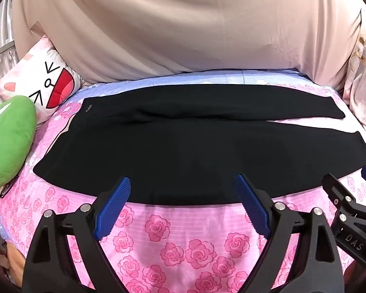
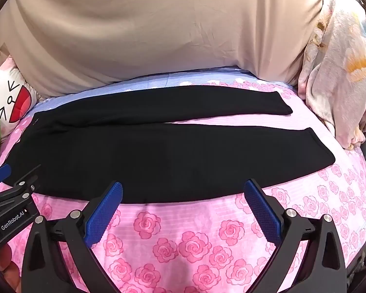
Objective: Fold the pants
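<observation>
The black pants [image 1: 183, 151] lie flat on the bed, spread across the pink rose-print bedsheet [image 1: 173, 239], waistband to the left and both legs running to the right. The far leg [image 2: 207, 102] and the near leg [image 2: 231, 151] part toward their hems, with a wedge of sheet showing between them. A small label shows near the far waistband corner [image 1: 88, 108].

Around the pants: a white cartoon-face pillow [image 1: 48, 83] and a green plush cushion [image 1: 9, 139] sit at the waistband end, the green one just beside the near waist corner. A wide beige cloth [image 1: 170, 24] rises behind the far leg, and a pale floral blanket [image 2: 336, 73] is heaped past the leg hems on the right. Nothing lies on top of the pants.

The left hand-held gripper [image 1: 183, 191] hovers over the near edge of the pants, toward the waist half; its blue pads [image 1: 114, 205] are spread wide, their tips reaching over the hem of black cloth, with nothing between them. The right hand-held gripper [image 2: 183, 193] sits likewise at the near edge, further toward the leg end, fingers wide apart and holding nothing. Whether either set of tips actually touches the fabric cannot be told. Each hand-held gripper shows at the edge of the other's view, side by side along the same long edge.
</observation>
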`<state>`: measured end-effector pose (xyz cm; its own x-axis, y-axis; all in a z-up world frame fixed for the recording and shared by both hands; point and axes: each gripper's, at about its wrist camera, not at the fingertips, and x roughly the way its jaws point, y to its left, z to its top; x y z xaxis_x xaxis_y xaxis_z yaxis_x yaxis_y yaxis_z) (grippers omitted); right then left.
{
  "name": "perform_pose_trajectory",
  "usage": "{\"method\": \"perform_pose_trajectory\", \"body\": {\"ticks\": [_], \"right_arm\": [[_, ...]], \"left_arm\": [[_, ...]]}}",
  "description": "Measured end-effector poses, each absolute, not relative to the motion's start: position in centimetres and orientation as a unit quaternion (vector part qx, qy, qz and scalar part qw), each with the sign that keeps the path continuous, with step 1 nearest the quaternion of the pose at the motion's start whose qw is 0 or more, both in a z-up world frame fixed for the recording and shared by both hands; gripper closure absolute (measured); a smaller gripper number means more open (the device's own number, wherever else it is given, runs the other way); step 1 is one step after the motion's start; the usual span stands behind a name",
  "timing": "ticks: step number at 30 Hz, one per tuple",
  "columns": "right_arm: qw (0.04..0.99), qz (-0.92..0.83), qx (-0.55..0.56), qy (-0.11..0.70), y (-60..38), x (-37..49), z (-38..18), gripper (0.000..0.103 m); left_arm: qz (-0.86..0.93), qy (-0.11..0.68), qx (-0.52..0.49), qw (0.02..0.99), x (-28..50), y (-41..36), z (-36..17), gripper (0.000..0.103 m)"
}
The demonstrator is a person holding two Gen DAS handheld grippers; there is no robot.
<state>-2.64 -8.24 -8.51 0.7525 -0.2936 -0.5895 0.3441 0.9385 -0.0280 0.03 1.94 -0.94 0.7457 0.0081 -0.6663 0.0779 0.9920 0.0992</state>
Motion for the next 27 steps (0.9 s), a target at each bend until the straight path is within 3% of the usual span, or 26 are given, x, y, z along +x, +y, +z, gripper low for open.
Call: {"method": "perform_pose_trajectory", "body": {"ticks": [27], "right_arm": [[0.932, -0.163, 0.038, 0.321, -9.7, -1.8, -8.5, 0.005]], "left_arm": [[-0.014, 0.367, 0.062, 0.928, 1.2, 1.9, -1.7, 0.016]]}}
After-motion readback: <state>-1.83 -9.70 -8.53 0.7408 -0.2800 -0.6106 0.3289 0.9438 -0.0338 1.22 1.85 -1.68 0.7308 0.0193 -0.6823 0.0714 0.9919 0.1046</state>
